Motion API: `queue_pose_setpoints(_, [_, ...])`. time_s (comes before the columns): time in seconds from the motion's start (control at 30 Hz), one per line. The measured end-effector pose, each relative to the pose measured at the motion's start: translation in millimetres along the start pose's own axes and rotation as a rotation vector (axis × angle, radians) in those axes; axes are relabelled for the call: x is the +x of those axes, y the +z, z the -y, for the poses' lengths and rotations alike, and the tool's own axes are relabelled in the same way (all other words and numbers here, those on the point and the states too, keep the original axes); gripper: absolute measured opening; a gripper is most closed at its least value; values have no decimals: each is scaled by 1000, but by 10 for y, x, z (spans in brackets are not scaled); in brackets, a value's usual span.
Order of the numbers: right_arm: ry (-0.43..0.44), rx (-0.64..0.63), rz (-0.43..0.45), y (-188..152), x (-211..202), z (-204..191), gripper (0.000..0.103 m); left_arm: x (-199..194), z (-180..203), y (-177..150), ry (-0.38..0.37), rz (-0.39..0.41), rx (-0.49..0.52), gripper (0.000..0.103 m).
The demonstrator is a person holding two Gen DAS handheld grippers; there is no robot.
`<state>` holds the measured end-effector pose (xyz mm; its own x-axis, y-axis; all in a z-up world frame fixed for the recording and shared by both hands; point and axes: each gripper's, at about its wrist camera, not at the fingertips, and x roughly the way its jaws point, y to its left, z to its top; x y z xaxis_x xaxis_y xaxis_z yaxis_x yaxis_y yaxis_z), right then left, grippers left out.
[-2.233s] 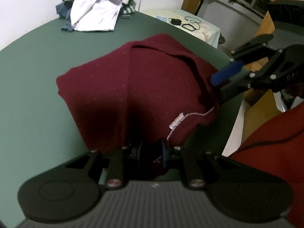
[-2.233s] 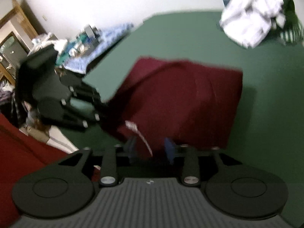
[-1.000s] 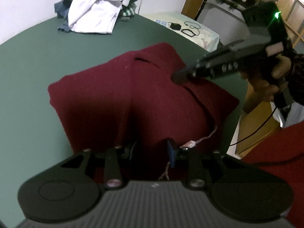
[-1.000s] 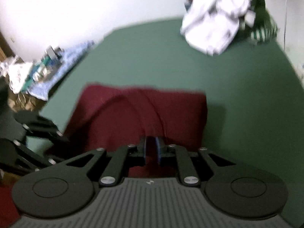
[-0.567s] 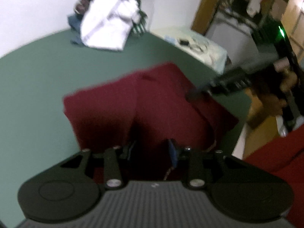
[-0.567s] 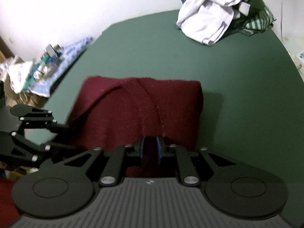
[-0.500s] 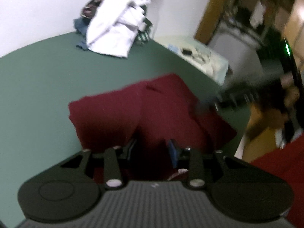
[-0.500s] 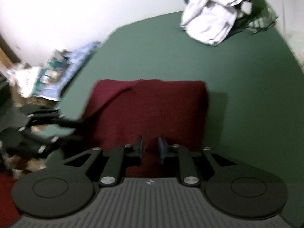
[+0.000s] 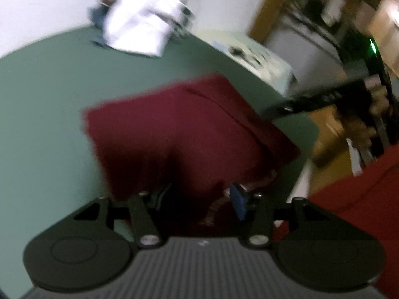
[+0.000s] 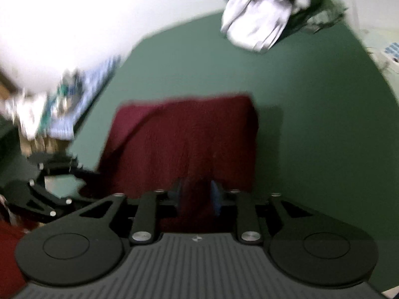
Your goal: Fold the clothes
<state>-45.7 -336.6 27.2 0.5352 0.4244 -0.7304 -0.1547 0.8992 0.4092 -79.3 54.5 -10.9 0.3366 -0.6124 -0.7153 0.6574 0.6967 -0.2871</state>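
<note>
Both grippers were letting go as we looked. Our left gripper (image 9: 199,196) had its jaws opening, with the near edge of the maroon garment (image 9: 179,129) lying in the gap and no pad pressing on it. Our right gripper (image 10: 197,194) was the same: jaws opening, a ridge of maroon cloth standing between the blue pads (image 10: 215,195) but, as far as the blurred frame let us judge, no longer pinched.

The garment lay folded into a rough rectangle on the green table (image 9: 45,104), its near edge close to the table's front edge. That was the biggest risk we saw: with so much cloth sitting near the drop, a snag on either gripper could drag the whole fold toward the floor. Far back, the pile of white and dark clothes (image 10: 259,17) waited well apart, so it posed no trouble.

Next down, the upright ridge between the right pads could spring or slump and spoil the crease.

Smallest, a pale cord with a tag (image 9: 219,204) trailed beside the left gripper's blue pad (image 9: 238,200); we thought it could catch there and tug a corner open.
</note>
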Motion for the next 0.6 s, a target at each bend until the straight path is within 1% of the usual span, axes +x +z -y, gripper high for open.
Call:
queue_pose_setpoints(0.03, [-13, 14, 16, 31, -35, 44, 51, -79, -115, 10, 31, 31, -39, 63])
queue_pose_setpoints(0.07, [-22, 25, 24, 56, -51, 88, 54, -157, -230, 19, 63, 62, -78, 73])
queue_pose_setpoints(0.1, [-27, 39, 27, 73, -46, 133, 54, -225, -342, 27, 92, 90, -117, 78])
queue_pose_setpoints(0.13, [-30, 50, 22, 84, -14, 169, 54, -214, -438, 20, 102, 95, -157, 85])
queue_pose_setpoints(0.2, [-36, 63, 0, 95, 86, 215, 56, -188, -625, 4, 122, 100, -238, 85])
queue_pose_setpoints(0.23, [-41, 63, -16, 93, 150, 224, 59, -130, -684, -16, 116, 86, -266, 85])
queue_pose_setpoints(0.37, [-24, 62, -75, 24, 327, 213, 61, 154, -742, -117, 82, 40, -331, 84])
queue_pose_setpoints(0.47, [-14, 70, -82, -24, 394, 234, 66, 280, -631, -154, 73, 23, -330, 83])
queue_pose_setpoints(0.6, [42, 137, -97, -89, 474, 314, 72, 320, -603, -219, 38, 31, -338, 84])
